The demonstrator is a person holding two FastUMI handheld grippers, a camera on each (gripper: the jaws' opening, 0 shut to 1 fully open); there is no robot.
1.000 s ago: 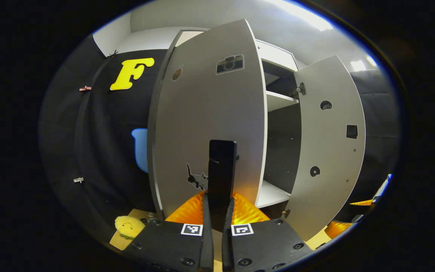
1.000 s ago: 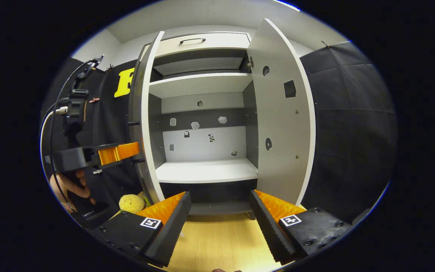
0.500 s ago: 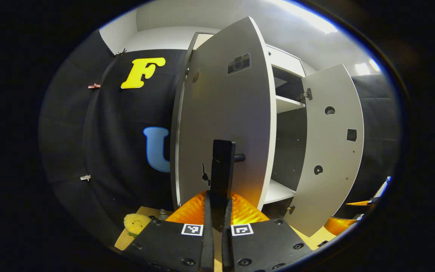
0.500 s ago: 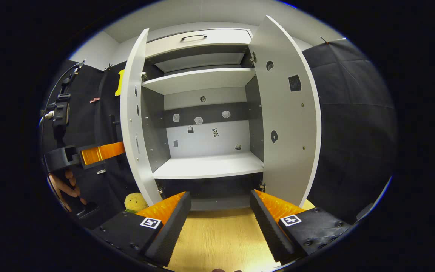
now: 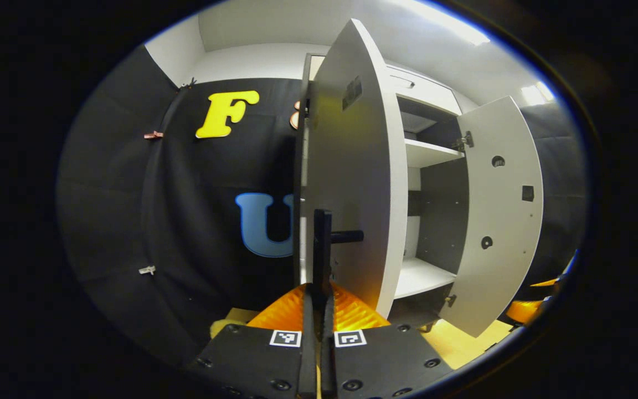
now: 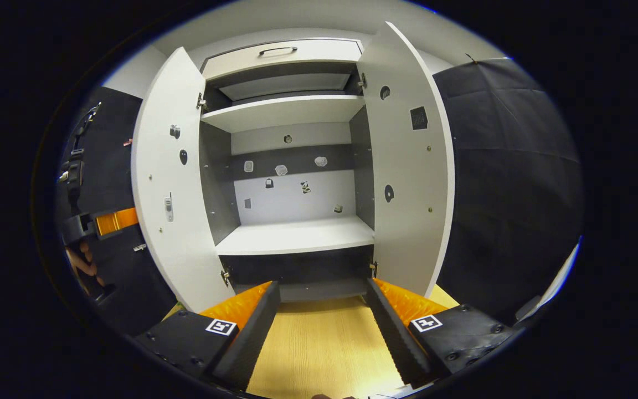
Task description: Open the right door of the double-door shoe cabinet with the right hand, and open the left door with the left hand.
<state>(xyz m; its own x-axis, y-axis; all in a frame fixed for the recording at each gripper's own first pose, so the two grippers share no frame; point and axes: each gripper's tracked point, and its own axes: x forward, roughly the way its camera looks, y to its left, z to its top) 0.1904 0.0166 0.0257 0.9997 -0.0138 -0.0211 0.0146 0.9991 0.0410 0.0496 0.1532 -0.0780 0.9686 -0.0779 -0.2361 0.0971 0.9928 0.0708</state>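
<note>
The white shoe cabinet stands with both doors swung out. In the left gripper view the left door shows almost edge-on. Its black vertical handle runs down between my fingers, and my left gripper is shut on it. The right door hangs wide open beyond. In the right gripper view, the left door and right door flank the bare shelves. My right gripper is open, low in front of the cabinet, holding nothing. The left gripper and a hand show behind the left door.
A drawer with a dark handle sits above the shelves. Small stickers dot the cabinet's back panel. Light wooden floor lies before the cabinet. Black cloth walls close in on both sides.
The left door has swung further outward with my left gripper on its handle, now nearly edge-on to that camera. The right gripper stayed open and almost still.
</note>
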